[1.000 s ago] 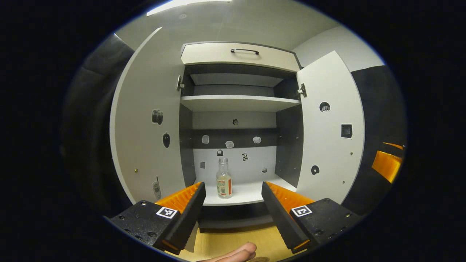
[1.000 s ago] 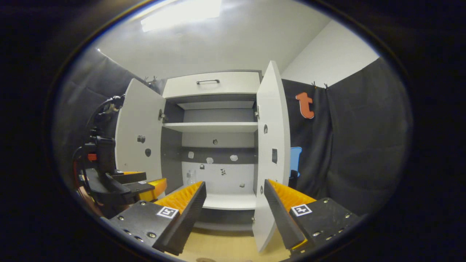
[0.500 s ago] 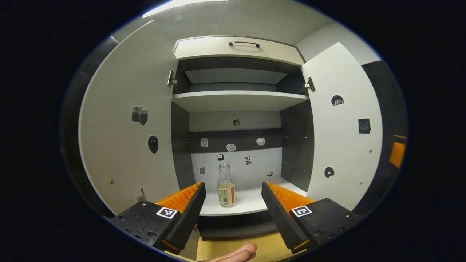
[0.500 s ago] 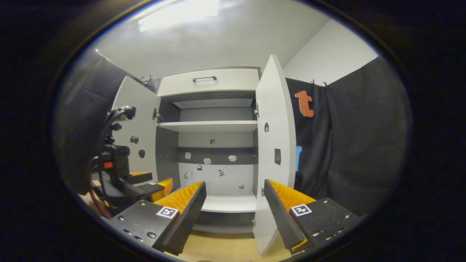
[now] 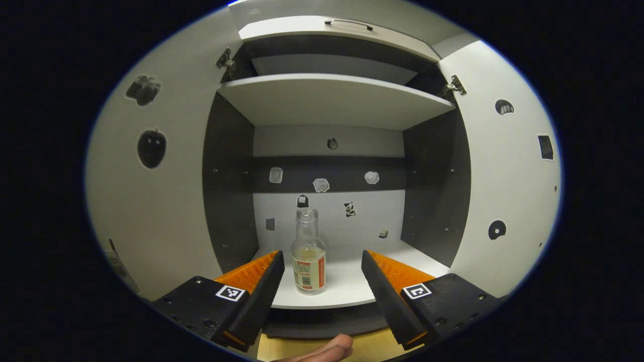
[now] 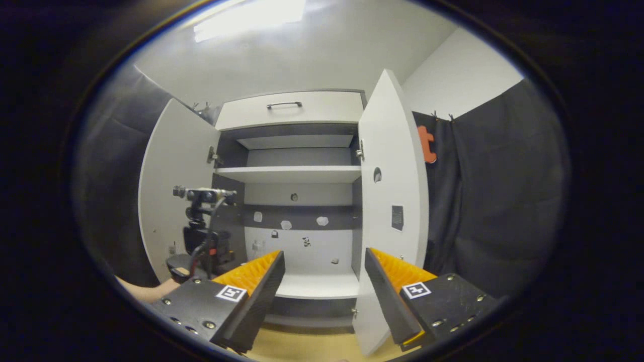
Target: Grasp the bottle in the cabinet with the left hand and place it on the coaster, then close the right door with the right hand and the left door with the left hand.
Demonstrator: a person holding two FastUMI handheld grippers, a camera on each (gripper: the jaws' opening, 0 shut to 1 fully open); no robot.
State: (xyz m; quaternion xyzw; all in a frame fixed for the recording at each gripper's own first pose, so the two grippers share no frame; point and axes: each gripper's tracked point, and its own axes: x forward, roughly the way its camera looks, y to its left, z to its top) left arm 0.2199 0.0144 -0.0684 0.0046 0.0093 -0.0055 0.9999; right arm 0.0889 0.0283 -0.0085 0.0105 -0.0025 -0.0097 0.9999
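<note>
A clear glass bottle with a paper label and no cap stands upright near the front edge of the cabinet's lower shelf. My left gripper is open just in front of that shelf. The bottle stands ahead of the gap between its fingers, close to the left finger, and nothing touches it. Both doors are swung wide: the left door and the right door. My right gripper is open and holds nothing, back from the cabinet, level with the right door's edge.
An upper shelf and a drawer with a dark handle sit above. In the right gripper view the left gripper and a forearm reach in at the left. A fingertip shows over the wooden table.
My left gripper has moved forward toward the lower shelf, so the bottle looms larger between its fingers. The right gripper has barely shifted. Both stay open.
</note>
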